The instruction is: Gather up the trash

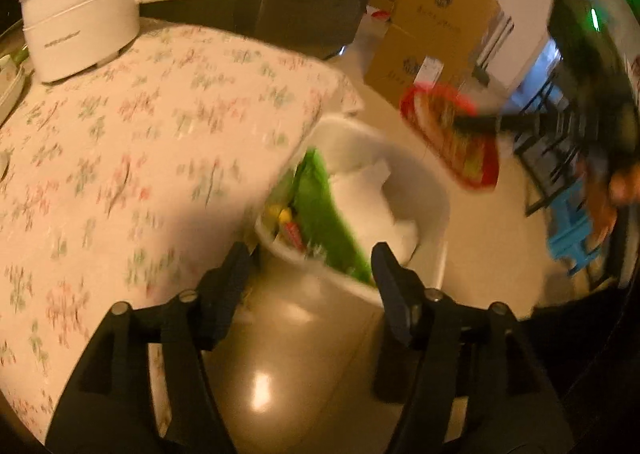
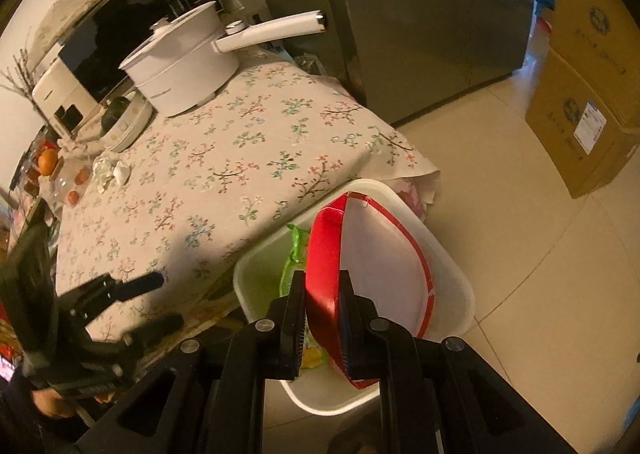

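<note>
While the right tool [image 2: 322,318] clamps a red-rimmed paper tray [image 2: 376,250] by its folded edge, the tray hangs tilted over the white plastic bin [image 2: 452,274], its pale glossy inside facing 3 o'clock in the right wrist view. The bin is a smooth, rounded-square tub on pale floor tiles [image 2: 520,214], tucked against the desk [image 2: 224,158] corner at 10 o'clock from it. Green plastic film [image 1: 324,214], white paper and small colourful wrappers lie inside; blur in the left wrist view keeps them from being read more closely.

The left tool [image 1: 310,266] stands open with nothing between its jaws, above the bin's near rim. A floral cloth with a soft matte weave drapes the desk and overhangs the bin's rim. Crumpled white tissues [image 2: 110,172] sit on the cloth at 9 o'clock, near oranges. A white long-handled pot [image 2: 180,62] stands at 11 o'clock, and cardboard boxes [image 2: 588,94] at 2 o'clock leave open floor between.
</note>
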Motion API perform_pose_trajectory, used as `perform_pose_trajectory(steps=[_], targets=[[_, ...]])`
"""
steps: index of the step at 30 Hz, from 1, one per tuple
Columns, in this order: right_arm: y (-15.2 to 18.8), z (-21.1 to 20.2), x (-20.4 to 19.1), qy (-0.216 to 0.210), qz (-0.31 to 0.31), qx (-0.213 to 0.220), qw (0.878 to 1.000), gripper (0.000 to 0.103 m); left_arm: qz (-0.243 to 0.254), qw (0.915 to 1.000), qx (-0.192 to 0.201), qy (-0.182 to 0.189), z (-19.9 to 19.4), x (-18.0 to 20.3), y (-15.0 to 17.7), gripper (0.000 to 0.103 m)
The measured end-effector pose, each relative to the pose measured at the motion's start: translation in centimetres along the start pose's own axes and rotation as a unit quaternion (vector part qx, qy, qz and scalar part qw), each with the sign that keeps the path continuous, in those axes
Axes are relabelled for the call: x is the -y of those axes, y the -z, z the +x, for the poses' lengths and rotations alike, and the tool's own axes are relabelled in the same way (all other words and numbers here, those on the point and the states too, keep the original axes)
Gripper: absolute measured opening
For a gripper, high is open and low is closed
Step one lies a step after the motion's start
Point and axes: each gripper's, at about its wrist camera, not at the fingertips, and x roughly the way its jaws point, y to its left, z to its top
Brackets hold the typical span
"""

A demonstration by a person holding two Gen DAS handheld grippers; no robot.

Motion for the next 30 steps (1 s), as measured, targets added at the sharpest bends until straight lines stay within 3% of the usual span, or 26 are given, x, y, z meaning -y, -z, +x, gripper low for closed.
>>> perform_pose_trajectory(steps=[5, 8, 11, 14, 16, 18, 21, 24, 30], targets=[[0.9, 0.1, 0.1, -0.011, -0.016, -0.011, 1.000, 0.015, -0.009, 0.9989, -0.029, -0.036, 3.3, -0.9, 6.7, 0.068], [1.5, 0.1, 0.4, -0.016, -0.026, -0.017, 0.999, 0.015, -0.064, 0.9955, -0.040, -0.058, 6.6, -2.7, 11.2, 0.068], [1.9, 0.1, 0.8, -0.023, -0.034, -0.023, 0.999, 0.015, -0.145, 0.9848, -0.032, -0.089, 9.7, -4.6, 14.7, 0.068], [2.0, -0.1, 1.3, -0.027, -0.037, -0.023, 0.999, 0.015, -0.215, 0.9684, -0.015, -0.126, 12.9, -5.6, 16.9, 0.068], [1.9, -0.2, 1.6, -0.031, -0.037, -0.021, 0.999, 0.015, -0.260, 0.9568, 0.000, -0.131, 14.7, -6.1, 17.6, 0.068], [1.8, -0.3, 1.8, -0.035, -0.036, -0.018, 0.999, 0.015, -0.318, 0.9393, 0.021, -0.127, 16.3, -7.0, 18.0, 0.068], [1.6, -0.3, 2.1, -0.037, -0.036, -0.016, 0.999, 0.015, -0.414, 0.9004, 0.054, -0.123, 18.4, -8.6, 18.6, 0.066], [1.5, -0.2, 2.5, -0.043, -0.027, -0.020, 0.999, 0.015, -0.467, 0.8739, 0.064, -0.119, 20.1, -9.5, 19.1, 0.061], [1.2, 0.4, 2.7, -0.043, -0.022, -0.027, 0.998, 0.015, -0.504, 0.8538, 0.073, -0.110, 22.7, -10.4, 19.7, 0.051]])
